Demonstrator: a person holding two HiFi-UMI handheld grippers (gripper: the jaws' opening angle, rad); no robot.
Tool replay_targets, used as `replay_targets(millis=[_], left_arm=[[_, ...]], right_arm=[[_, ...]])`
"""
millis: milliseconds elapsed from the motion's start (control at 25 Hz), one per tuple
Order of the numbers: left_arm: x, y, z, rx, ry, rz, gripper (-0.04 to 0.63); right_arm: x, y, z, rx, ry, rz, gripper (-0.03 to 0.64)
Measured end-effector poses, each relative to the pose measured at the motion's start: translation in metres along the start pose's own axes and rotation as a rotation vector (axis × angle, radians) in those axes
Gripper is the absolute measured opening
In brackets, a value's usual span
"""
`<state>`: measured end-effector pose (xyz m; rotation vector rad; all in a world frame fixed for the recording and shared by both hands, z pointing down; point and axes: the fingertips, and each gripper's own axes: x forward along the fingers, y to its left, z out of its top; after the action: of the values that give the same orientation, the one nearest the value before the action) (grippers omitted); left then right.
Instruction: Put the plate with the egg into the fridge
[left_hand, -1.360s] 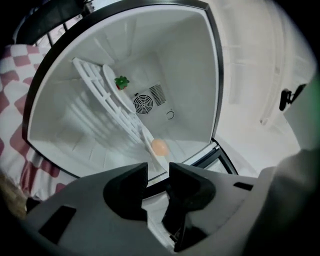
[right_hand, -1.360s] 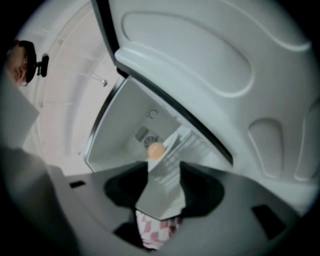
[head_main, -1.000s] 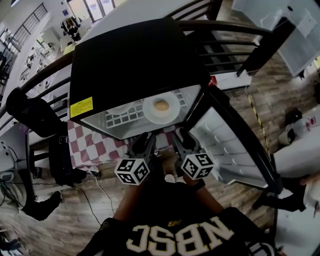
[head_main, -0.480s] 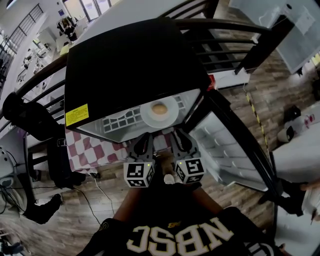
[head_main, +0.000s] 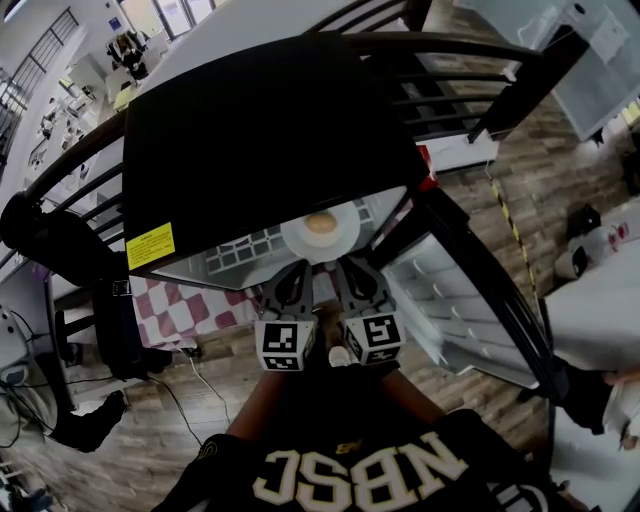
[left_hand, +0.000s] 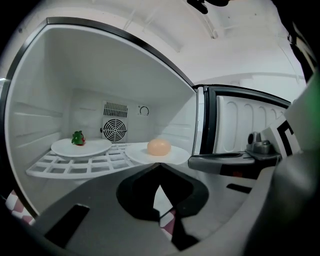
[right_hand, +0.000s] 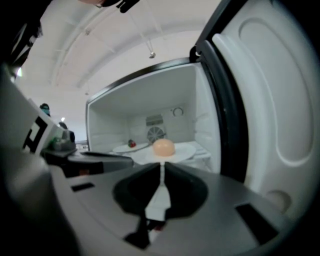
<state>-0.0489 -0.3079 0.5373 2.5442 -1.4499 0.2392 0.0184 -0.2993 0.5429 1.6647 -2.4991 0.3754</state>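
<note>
Plate (left_hand: 176, 156) with egg (left_hand: 159, 146) on fridge shelf (left_hand: 70, 167), placement apparently done. Left claw (left_hand: 159, 172), right claw (right_hand: 161, 170) clenched, empty. Next, likely: shut door (head_main: 455, 295).

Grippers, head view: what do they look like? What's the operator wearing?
The left tool and right tool are grey with black inner pads. Each carries a white cube with black square markers. The person wears a dark top with pale lettering.

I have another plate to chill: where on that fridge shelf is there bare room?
The rack is bare at its front left, before the fruit plate and left of the egg plate. The back and right are crowded; the plates nearly meet.
</note>
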Motion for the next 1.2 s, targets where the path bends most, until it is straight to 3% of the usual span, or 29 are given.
replay_targets(millis=[760, 1200], left_arm=[[0.029, 0.023, 0.009, 0.018, 0.078, 0.018, 0.021], [0.038, 0.028, 0.012, -0.001, 0.11, -0.024, 0.02]], right_arm=[[0.038, -0.007, 0.009, 0.027, -0.004, -0.008, 0.04], [0.053, -0.012, 0.01, 0.029, -0.011, -0.047, 0.035]])
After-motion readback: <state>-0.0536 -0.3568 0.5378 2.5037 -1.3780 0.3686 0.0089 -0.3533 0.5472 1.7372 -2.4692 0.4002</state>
